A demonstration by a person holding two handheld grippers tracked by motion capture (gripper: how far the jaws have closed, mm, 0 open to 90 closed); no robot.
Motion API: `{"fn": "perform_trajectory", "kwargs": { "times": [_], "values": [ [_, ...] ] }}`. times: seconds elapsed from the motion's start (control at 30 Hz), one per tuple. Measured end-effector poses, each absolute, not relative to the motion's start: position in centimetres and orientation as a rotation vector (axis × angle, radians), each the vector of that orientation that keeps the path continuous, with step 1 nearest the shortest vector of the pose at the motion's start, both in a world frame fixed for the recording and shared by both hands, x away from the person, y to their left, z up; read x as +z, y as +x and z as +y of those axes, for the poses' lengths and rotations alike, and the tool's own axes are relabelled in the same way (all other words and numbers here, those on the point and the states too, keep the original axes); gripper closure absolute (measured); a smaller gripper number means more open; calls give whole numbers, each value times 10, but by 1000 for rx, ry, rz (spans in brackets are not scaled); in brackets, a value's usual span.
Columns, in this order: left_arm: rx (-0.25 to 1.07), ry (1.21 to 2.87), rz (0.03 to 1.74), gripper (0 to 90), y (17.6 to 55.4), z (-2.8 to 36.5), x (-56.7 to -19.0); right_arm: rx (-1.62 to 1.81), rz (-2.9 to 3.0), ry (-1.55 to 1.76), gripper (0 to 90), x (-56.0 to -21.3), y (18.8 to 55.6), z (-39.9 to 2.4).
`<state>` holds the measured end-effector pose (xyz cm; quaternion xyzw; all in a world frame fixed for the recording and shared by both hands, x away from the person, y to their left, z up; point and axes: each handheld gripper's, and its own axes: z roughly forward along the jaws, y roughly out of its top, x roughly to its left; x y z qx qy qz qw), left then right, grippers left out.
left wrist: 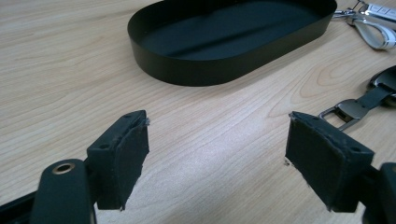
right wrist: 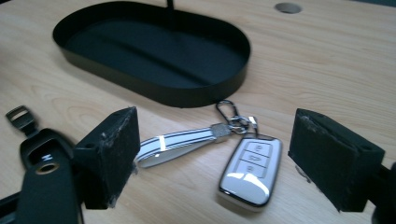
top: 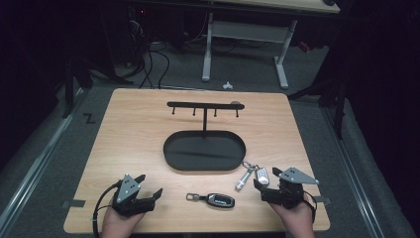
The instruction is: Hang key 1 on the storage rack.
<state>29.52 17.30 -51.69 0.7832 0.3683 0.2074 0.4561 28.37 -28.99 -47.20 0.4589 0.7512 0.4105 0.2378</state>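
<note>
A lab: dark curtained room, floor cables [top: 148,64], adjustable desk [top: 247,34].

The black key fob [left wrist: 385,81] is cut off at the left gripper view's right edge, so just its strap and buckle are seen. The rack's post [right wrist: 171,3] gets chopped by the right gripper view's top edge. Hook details on the rack [top: 204,105] can't be made out.

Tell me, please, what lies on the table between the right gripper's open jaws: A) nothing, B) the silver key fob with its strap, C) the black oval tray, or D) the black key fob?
B: in the right gripper view the silver key fob lies on the table between the right gripper's open jaws, which stand apart from it.
</note>
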Motion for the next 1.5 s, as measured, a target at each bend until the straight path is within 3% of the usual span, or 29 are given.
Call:
{"fn": "perform_trajectory", "kwargs": {
  "times": [0.77,1.5],
  "values": [
    [500,1910,904,217,296,170,-516,906,2415,1241,259,-447,317,-252],
    [482,1936,879,219,296,167,-516,366,2703,1150,279,-433,339,-208]
  ]
}}
